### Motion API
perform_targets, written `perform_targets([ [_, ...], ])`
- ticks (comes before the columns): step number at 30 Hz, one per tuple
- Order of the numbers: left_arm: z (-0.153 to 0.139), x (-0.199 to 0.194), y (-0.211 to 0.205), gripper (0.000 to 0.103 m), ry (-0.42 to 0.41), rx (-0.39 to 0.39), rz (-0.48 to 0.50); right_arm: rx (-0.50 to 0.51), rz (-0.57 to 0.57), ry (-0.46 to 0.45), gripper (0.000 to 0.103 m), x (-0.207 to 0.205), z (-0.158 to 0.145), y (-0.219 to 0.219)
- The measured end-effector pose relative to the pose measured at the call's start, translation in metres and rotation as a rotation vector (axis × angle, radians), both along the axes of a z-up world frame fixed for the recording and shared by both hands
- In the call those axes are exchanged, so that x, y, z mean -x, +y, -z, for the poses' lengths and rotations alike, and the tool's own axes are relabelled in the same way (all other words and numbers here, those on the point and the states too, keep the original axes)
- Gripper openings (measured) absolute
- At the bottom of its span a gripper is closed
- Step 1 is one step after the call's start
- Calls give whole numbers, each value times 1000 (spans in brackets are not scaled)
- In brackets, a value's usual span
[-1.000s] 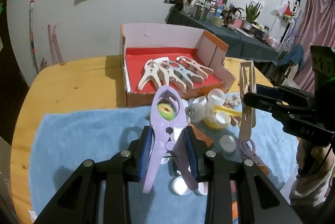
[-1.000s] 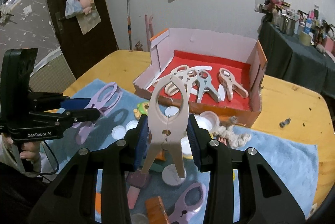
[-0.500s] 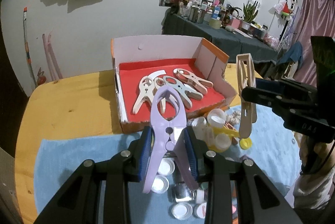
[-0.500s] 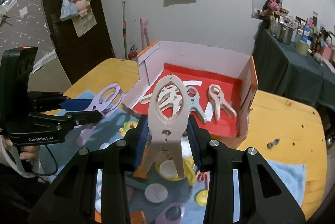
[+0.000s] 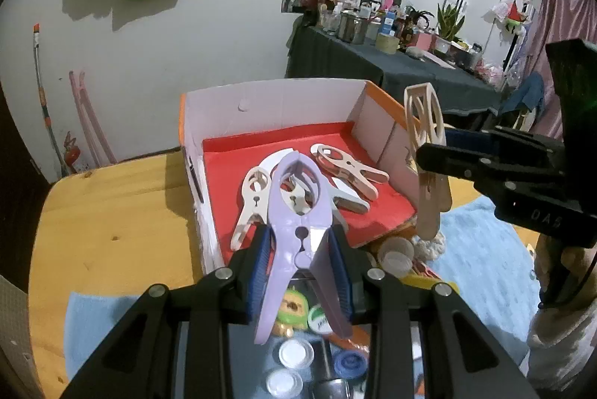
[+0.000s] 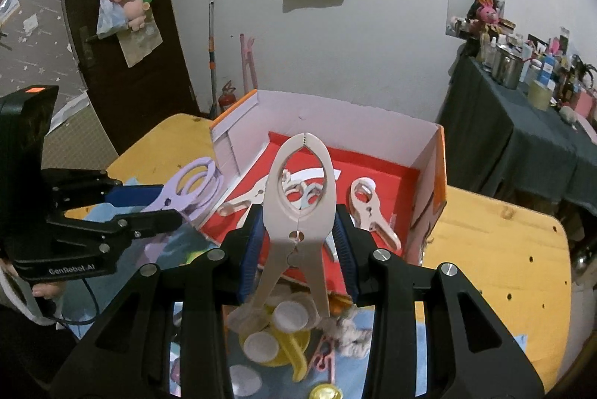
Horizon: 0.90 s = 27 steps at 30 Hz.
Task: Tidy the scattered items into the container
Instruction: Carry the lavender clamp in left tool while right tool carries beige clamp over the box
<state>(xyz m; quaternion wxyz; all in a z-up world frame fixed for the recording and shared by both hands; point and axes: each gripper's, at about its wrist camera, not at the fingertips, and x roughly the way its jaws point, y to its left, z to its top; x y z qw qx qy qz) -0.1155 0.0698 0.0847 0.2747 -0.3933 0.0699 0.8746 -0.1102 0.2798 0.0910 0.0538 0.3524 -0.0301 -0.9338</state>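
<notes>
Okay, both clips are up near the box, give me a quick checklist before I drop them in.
1. Left gripper holds the purple clip firmly between its fingers: ok.
2. Right gripper holds the beige clip firmly: ok.
3. Box open at the top, red floor reachable: ok.
4. Free floor space beside the clips already in the box: ok, bare red shows toward the back.
5. Purple clip fully over the box: cannot tell; only its tip appears over the front wall.
6. The two grippers apart from each other: ok.

Right gripper (image 6: 298, 250) grips beige clip (image 6: 298, 209) before red-lined box (image 6: 434, 156).
</notes>
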Motion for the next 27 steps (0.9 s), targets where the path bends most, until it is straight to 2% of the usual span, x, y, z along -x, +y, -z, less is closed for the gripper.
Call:
perform_targets([
  [10, 13, 34, 19, 34, -27, 23, -8, -6, 13, -54, 35, 38, 15, 14],
  [17, 33, 57, 26, 34, -82, 34, -30, -6, 24, -113, 35, 60, 36, 19],
  [27, 48, 71, 28, 34, -112, 36, -45, -2, 39, -164, 35, 77, 56, 27],
])
